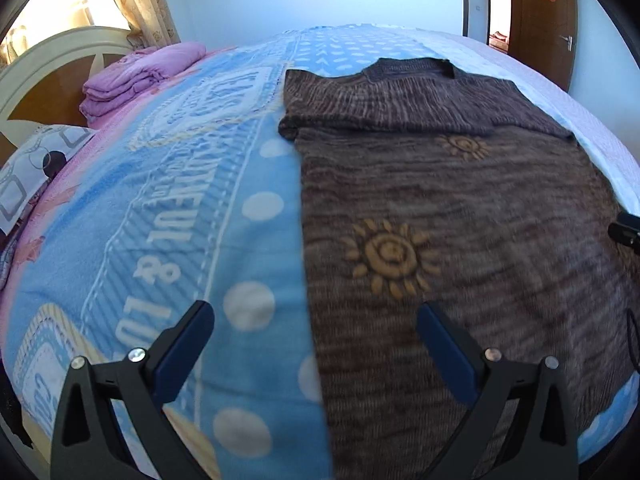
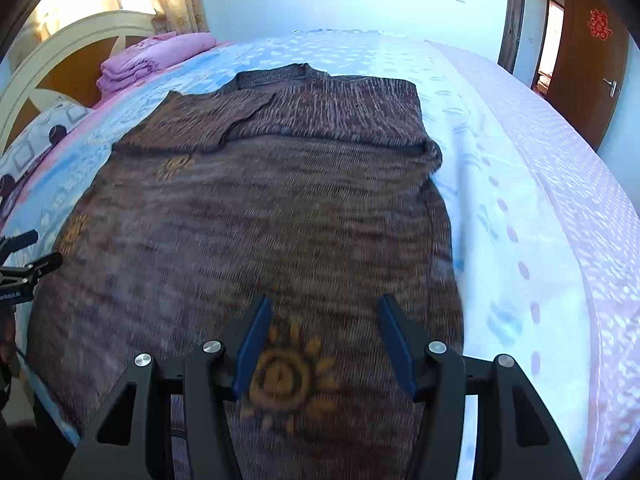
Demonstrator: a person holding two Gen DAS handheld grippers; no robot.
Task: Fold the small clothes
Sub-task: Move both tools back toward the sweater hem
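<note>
One brown sweater [image 1: 460,208], one blue blanket [image 1: 192,208], one folded pink quilt [image 1: 132,80], one pillow [image 1: 36,160], one bed [image 2: 560,184], two grippers.

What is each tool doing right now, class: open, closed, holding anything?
Left tool: open, holding nothing, over the sweater's edge.
Right tool: open, holding nothing, above the sweater.

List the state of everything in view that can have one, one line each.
brown sweater: flat on the bed, both sleeves folded across the chest
left gripper: open, empty, over the sweater's edge
right gripper: open, empty, over the sweater
pink bedding: folded, stacked by the headboard
door: open
</note>
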